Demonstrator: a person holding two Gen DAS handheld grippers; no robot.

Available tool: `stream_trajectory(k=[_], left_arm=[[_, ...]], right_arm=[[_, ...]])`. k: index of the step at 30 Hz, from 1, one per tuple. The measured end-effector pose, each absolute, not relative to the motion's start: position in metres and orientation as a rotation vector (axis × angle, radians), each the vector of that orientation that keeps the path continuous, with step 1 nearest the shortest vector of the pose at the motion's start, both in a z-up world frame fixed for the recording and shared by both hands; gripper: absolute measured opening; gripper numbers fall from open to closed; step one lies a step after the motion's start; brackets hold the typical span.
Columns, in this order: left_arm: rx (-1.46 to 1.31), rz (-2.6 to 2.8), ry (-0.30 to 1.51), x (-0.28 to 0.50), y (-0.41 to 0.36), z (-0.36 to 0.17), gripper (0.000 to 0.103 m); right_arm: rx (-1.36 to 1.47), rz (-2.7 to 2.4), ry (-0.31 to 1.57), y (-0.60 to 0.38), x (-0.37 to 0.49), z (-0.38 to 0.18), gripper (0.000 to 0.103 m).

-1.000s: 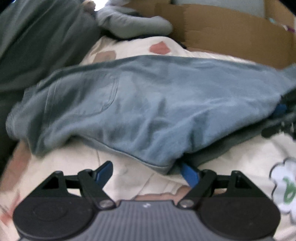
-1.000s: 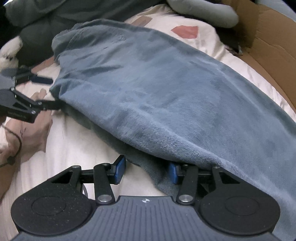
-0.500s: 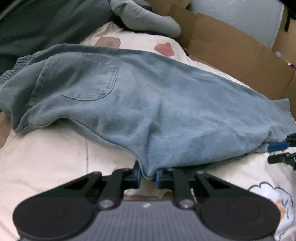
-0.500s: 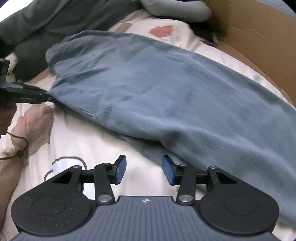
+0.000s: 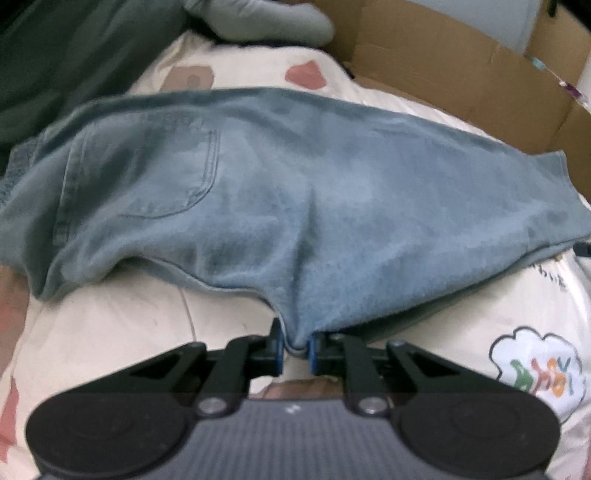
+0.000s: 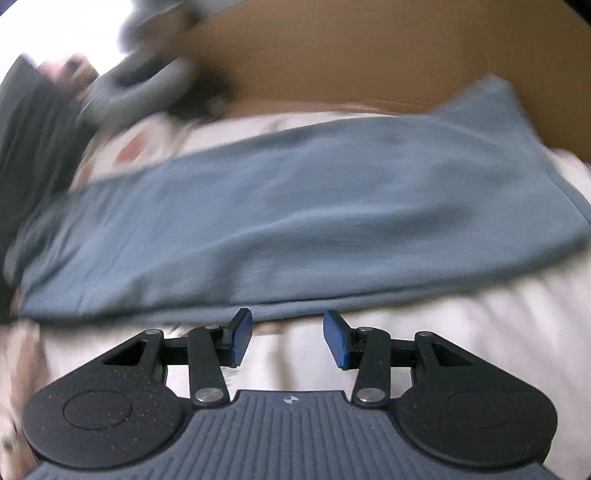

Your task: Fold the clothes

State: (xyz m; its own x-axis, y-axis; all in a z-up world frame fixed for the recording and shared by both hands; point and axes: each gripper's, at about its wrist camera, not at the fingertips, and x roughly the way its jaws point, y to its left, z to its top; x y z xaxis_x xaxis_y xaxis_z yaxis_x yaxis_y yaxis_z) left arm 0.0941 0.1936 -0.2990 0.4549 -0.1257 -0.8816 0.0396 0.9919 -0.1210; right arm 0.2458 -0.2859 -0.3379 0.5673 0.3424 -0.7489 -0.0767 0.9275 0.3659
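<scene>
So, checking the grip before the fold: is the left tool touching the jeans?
Touching. The left wrist view shows the left tool pinching the jeans edge.

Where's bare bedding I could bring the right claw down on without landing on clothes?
Free: the cream sheet along the near edge of the jeans, right under the open right claw, and the strip near the cloud print. Crowded: the far side, with grey clothes and cardboard box; the left claw pinches the jeans' near edge.

Home bedrm: cartoon-print bedsheet (image 5: 480, 332), cardboard box (image 5: 443, 66), clothes pile (image 5: 74, 55).
</scene>
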Motion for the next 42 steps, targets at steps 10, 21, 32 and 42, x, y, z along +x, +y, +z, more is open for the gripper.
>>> stream_trajectory(k=[10,21,32,42], left_arm=[[-0.079,-0.127,1.175,0.11,0.198,-0.297,0.012],[-0.039,-0.13,1.197,0.117,0.193,-0.302,0.013],[-0.04,-0.128,1.223,0.124,0.191,-0.314,0.013],[-0.054,-0.116,1.235,0.125,0.19,-0.321,0.013]], right_arm=[[0.607,-0.029,0.802,-0.362,0.239,-0.359,0.051],[0.918,-0.177,0.658,-0.422,0.253,-0.392,0.045],[0.954,-0.294,0.569,-0.442,0.261,-0.398,0.006],[1.005,-0.284,0.555,-0.45,0.271,-0.409,0.02]])
